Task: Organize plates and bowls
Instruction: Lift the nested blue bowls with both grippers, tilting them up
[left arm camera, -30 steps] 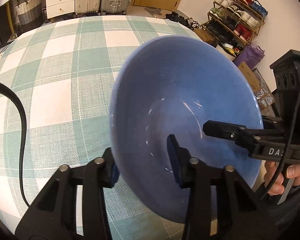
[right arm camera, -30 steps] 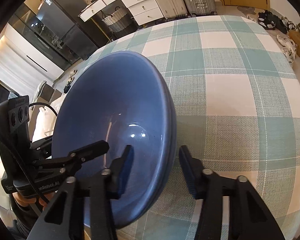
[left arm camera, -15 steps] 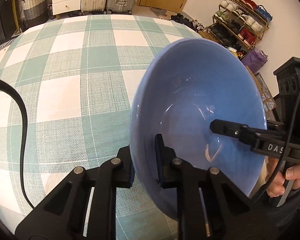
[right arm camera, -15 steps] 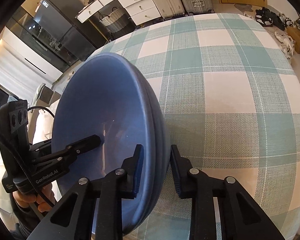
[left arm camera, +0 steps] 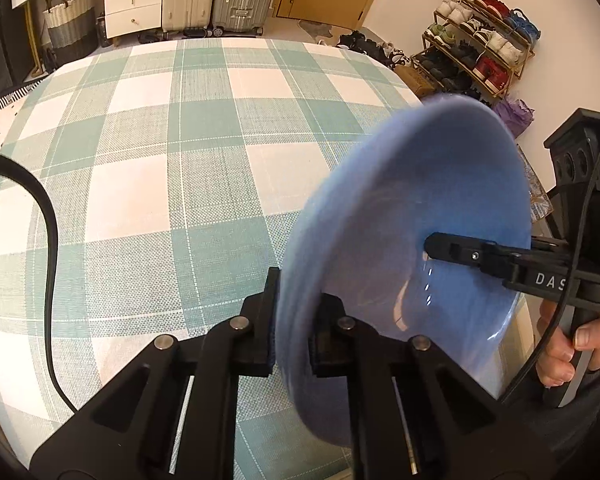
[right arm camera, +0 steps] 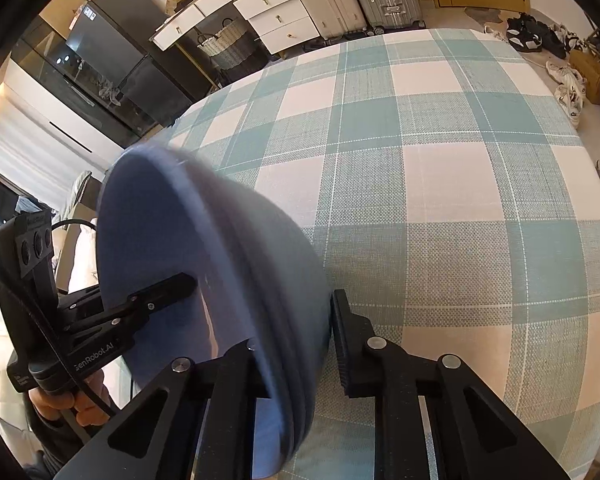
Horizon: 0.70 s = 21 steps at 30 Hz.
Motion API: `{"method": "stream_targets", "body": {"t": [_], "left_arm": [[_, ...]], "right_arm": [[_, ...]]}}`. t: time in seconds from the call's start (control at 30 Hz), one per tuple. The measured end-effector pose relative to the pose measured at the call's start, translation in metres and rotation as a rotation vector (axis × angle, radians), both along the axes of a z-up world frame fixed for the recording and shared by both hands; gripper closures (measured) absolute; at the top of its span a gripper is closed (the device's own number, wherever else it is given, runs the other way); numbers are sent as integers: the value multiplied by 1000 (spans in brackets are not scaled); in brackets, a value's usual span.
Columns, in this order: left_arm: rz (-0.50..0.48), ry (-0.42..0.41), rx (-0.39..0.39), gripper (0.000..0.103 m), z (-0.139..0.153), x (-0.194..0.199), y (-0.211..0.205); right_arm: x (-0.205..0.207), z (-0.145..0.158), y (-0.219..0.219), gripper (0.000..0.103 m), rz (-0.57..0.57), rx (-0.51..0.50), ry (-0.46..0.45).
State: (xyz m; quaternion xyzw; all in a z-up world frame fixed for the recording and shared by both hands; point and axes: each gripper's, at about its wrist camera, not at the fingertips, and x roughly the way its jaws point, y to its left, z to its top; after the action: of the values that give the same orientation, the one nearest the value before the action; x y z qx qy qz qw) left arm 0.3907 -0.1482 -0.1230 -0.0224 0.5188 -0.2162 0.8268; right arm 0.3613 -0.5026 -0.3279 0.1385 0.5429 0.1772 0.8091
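- Left wrist view: left gripper has just been closing and its fingers now pinch the rim wall of the blue bowl, one pad inside, one outside.
- Right wrist view: right gripper has likewise just closed onto the opposite rim. Its outer finger sits against the bowl's outside. The gap is wider here, and the edge shows a doubled line. Could be a second nested bowl, but it's too blurred to say.
- The bowl is tipped steeply onto its edge, lower right of the left frame, lower left of the right frame, held between both grippers above the checked tabletop. Can't tell whether its lower edge touches the cloth.
- Handling, my read: stiff, glazed and slick, looks ceramic, so moderately heavy and chip-prone.
- Thin pinch on a smooth wall means slip risk if it swings.
- Best hold is what's there: opposite rims, pads deep over the lip. Keep both hands moving together.
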Motion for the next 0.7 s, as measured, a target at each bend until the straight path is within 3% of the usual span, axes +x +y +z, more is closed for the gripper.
{"method": "stream_targets", "body": {"t": [0.7], "left_arm": [[-15,-12,-18,95,18,-13,8]], "right_arm": [[-1,6,-6,85,12,101,37]]}}
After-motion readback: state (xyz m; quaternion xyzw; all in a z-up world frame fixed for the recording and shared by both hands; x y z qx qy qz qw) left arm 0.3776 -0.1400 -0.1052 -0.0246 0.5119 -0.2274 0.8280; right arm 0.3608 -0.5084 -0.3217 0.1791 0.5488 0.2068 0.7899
